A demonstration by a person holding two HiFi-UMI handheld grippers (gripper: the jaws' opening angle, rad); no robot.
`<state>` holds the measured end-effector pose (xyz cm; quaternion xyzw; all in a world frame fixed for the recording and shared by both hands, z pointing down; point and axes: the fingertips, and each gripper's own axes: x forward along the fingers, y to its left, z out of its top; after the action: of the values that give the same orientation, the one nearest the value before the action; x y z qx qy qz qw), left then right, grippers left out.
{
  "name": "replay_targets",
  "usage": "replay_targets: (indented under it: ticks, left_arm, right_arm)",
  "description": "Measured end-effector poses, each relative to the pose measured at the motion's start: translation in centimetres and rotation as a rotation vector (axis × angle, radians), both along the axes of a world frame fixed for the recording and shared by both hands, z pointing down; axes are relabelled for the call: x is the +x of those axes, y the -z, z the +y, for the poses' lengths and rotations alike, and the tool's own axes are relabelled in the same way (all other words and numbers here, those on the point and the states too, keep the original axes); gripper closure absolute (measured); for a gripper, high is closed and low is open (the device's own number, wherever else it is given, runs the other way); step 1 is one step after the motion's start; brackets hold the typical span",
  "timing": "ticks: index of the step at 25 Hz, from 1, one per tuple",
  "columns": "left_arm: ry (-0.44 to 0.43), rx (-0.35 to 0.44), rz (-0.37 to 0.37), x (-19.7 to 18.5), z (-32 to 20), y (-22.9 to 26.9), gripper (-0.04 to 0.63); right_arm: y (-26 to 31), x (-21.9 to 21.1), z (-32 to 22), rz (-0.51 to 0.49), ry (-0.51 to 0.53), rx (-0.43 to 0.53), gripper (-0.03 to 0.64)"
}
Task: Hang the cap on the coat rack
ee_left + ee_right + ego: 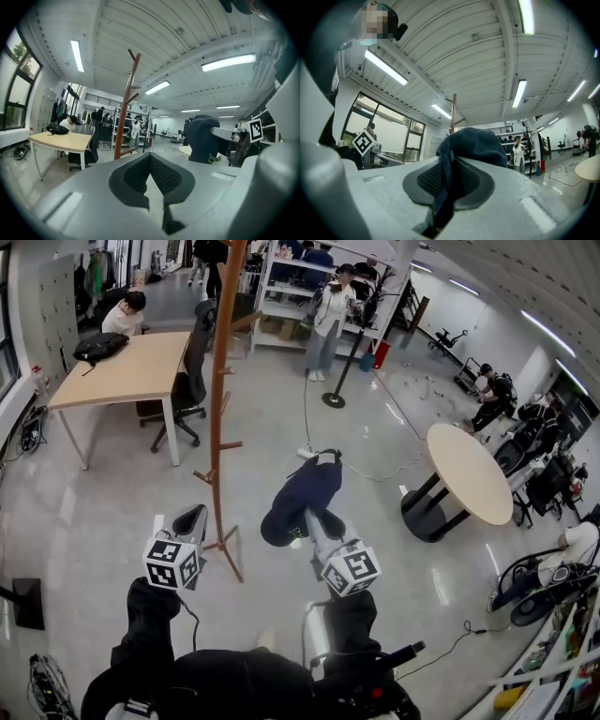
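The wooden coat rack (220, 381) stands on the floor ahead of me, its pegs bare. A dark navy cap (302, 495) hangs just right of the pole, and my right gripper (312, 518) is shut on its fabric. In the right gripper view the cap (474, 143) bulges above the gripper (451, 158), with cloth pinched between the pads and the coat rack (453, 112) behind it. My left gripper (192, 519) hovers close to the pole's left side, shut with nothing in it. In the left gripper view this gripper (150, 155) faces the coat rack (127, 103), with the cap (201, 138) at the right.
A rectangular wooden table (127, 371) carrying a black bag (100, 346) stands at the back left, an office chair (192, 381) beside it. A round table (469, 470) is to the right. A floor stand (335, 395), cables, shelves and several people fill the far room.
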<state>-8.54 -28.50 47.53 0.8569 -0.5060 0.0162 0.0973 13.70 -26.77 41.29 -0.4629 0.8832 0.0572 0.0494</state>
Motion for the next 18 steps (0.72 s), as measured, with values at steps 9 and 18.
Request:
replay_targets:
  ticks: [9, 18]
  left_arm:
    - [0.060, 0.008, 0.001, 4.5, -3.6, 0.2, 0.594]
    - [0.082, 0.016, -0.015, 6.8, -5.8, 0.9, 0.594]
  right_arm:
    - [-0.1, 4.1, -4.3, 0.004, 0.071, 0.009, 0.578]
    - [1.2, 7.0, -7.6, -0.003, 0.088, 0.040, 0.578]
